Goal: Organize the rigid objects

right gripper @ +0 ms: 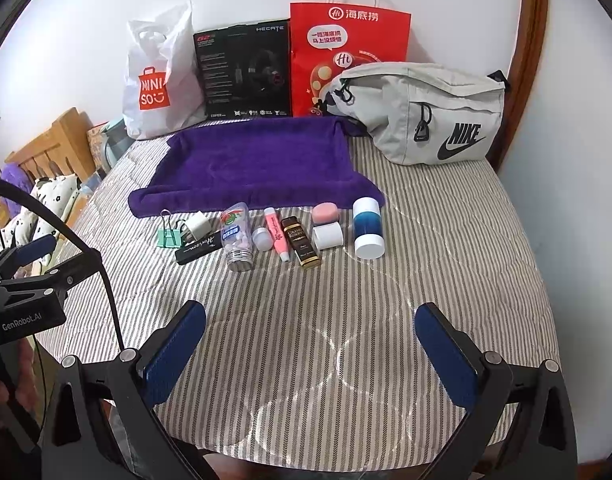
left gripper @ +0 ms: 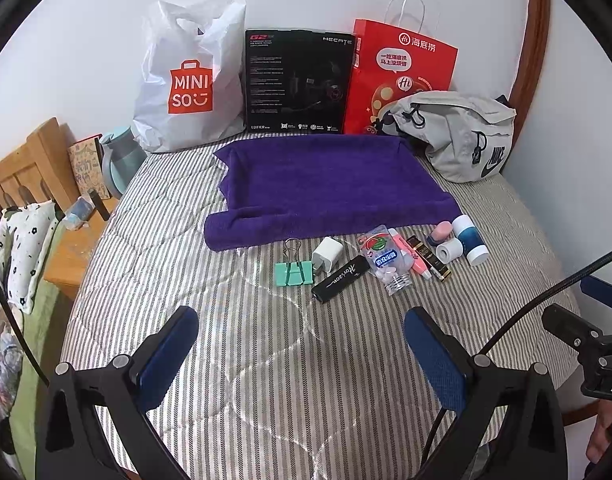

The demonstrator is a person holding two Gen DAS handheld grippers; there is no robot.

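a bed with a grey-striped quilt [right gripper: 445,240] fills both views, a white wall behind it and a wooden headboard [left gripper: 30,160] off to the left. along the wall stand a white miniso bag [left gripper: 186,80], a black box [left gripper: 298,80], a red paper bag [right gripper: 345,52] and a grey waist bag [right gripper: 421,112]. a purple towel [right gripper: 250,160] lies flat in front of them.

just at the towel's near edge the small items sit in a row running left to right: a green binder clip [left gripper: 294,272], a white charger [left gripper: 325,256], a black stick [left gripper: 339,278] lying diagonal with its long axis slanting up to the right, a clear bottle [right gripper: 236,240] with its cap toward the camera, a pink tube [right gripper: 278,236], a dark brown box [right gripper: 302,242], a pink-topped case [right gripper: 325,216] and a blue-and-white cylinder [right gripper: 367,226], the last four pointing roughly toward the camera.

a broad bare stretch of quilt lies between the row and both grippers. the left gripper [left gripper: 302,356] and right gripper [right gripper: 309,352] hover over it, fingers wide apart and holding nothing.
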